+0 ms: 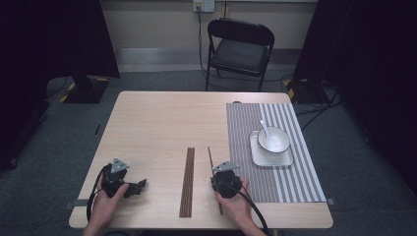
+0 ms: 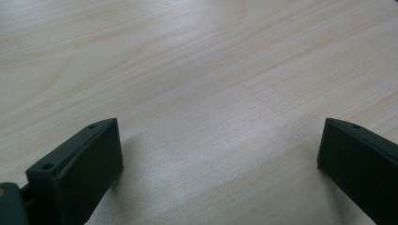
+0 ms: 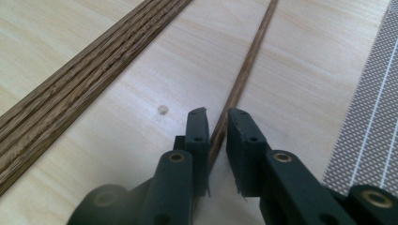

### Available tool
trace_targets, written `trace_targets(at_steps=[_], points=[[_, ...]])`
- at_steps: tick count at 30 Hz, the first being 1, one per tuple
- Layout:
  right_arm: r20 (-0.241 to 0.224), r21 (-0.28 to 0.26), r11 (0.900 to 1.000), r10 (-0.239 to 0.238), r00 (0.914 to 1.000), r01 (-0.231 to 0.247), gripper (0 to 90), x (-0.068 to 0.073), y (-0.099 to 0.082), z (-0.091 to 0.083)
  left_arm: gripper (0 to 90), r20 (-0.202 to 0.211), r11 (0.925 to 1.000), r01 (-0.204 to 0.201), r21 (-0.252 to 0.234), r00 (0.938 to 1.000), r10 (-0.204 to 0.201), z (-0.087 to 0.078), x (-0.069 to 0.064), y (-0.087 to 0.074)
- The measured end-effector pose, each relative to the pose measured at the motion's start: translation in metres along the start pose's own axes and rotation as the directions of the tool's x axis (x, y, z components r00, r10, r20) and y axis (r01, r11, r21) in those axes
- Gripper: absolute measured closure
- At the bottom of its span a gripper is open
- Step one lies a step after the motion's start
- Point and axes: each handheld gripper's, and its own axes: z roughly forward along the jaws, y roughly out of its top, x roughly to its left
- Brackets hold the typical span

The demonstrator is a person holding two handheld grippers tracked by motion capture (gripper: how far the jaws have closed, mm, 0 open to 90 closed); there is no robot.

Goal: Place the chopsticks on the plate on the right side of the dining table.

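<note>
Where right tool (image 3: 217, 117) sits, chopstick (image 3: 244, 77) lies between near-closed jaws.

Each hand carries a black gripper. The left gripper (image 1: 140, 186) and the right gripper (image 1: 222, 173) both wear a grey three-cornered plate on top, dotted with small dark holes. A black cable loops from the rear of each body toward the table's (image 1: 157, 123) near edge. In the left gripper view the fingers (image 2: 84, 164) are thick matte-black blocks with small screw holes along their upper faces. In the right gripper view the fingers (image 3: 197, 136) are slimmer, flat-faced pads, bolted to dark green-black link arms with brass-coloured pivot bushings. No sleeves cover the forearms.
</note>
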Motion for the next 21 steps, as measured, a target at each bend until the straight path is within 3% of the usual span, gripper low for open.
trace_targets(at_steps=[16,21], points=[[0.025,0.000,0.9990,0.045,0.9987,-0.045,83.8,-0.016,0.009,0.008,0.0,0.000,1.0000,0.000,0.000,1.0000,0.000,0.000,0.000,0.000],[0.019,0.009,0.9981,0.061,0.9979,-0.062,85.3,-0.028,0.011,0.007,0.0,0.000,1.0000,0.001,0.000,1.0000,-0.001,0.000,0.000,0.000]])
